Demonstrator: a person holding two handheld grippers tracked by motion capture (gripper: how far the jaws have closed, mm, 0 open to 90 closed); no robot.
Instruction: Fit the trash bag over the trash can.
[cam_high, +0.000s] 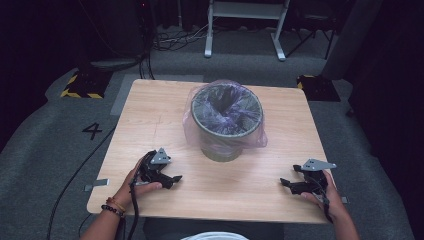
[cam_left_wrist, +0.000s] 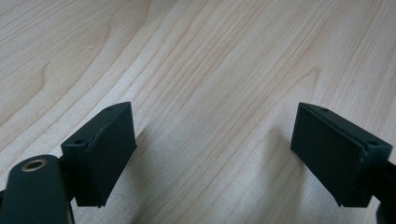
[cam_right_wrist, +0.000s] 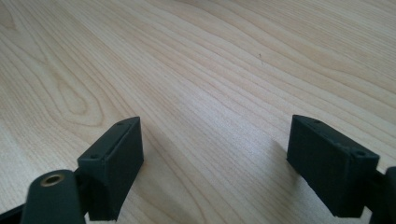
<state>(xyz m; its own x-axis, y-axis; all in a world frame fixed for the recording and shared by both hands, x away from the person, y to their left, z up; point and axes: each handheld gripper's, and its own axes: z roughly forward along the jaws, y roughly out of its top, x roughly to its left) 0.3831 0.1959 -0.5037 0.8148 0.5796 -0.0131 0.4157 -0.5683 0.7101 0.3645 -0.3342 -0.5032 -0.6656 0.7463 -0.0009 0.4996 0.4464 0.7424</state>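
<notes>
A grey waste bin (cam_high: 226, 125) lined with a translucent purple bag (cam_high: 250, 135) stands upright at the middle of the wooden table (cam_high: 165, 107). My left gripper (cam_high: 175, 179) rests low over the table's near left part, open, its tips pointing right toward the bin's side. My right gripper (cam_high: 284, 183) sits near the front right, open, tips pointing left. In the left gripper view my left gripper (cam_left_wrist: 212, 149) has bare wood between its jaws. The right gripper view shows my right gripper (cam_right_wrist: 215, 158) the same way, wide apart over bare wood.
The table's front edge (cam_high: 200, 215) lies just behind both hands. A white rounded object (cam_high: 215, 236) peeks in below that edge. Grey carpet surrounds the table, with a white frame (cam_high: 245, 25) and cables beyond the far edge.
</notes>
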